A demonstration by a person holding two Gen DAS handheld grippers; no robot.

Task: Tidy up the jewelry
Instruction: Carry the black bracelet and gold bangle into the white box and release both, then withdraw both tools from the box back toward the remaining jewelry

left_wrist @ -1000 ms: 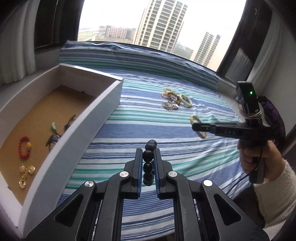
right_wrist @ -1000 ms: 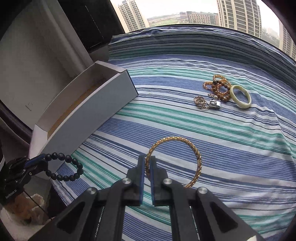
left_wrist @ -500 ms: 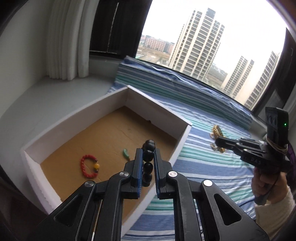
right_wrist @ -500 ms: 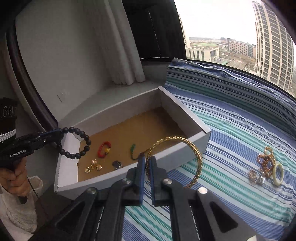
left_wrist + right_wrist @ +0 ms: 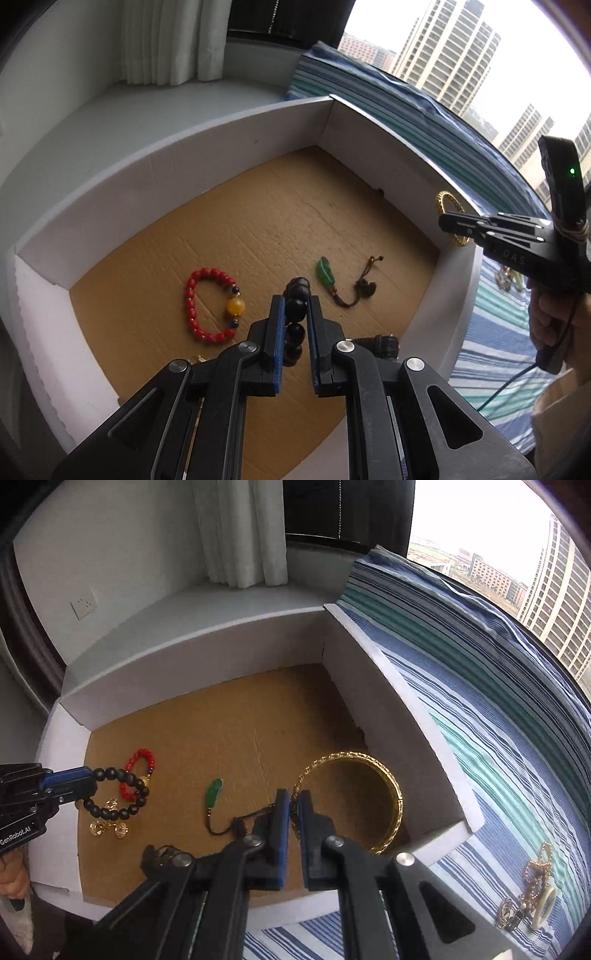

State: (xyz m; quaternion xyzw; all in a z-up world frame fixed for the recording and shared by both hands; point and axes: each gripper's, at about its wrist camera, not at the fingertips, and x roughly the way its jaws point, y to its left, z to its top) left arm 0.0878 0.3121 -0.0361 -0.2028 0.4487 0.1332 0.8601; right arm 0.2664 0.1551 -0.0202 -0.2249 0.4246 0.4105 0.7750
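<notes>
Right now the left claw is squeezing a black bead bracelet and holding it up over the near part of the white box. Beside it, the right claw is pinching a gold bangle and holding it over the box, close to the wall by the bed. Under them, a red bead bracelet, a green pendant and some little gold pieces are lying on the brown bottom. This looks like the dropping-off step. Next, I think each claw needs to go lower and let go gently over a bare spot. Farther off, more jewelry is waiting on the striped bed.
</notes>
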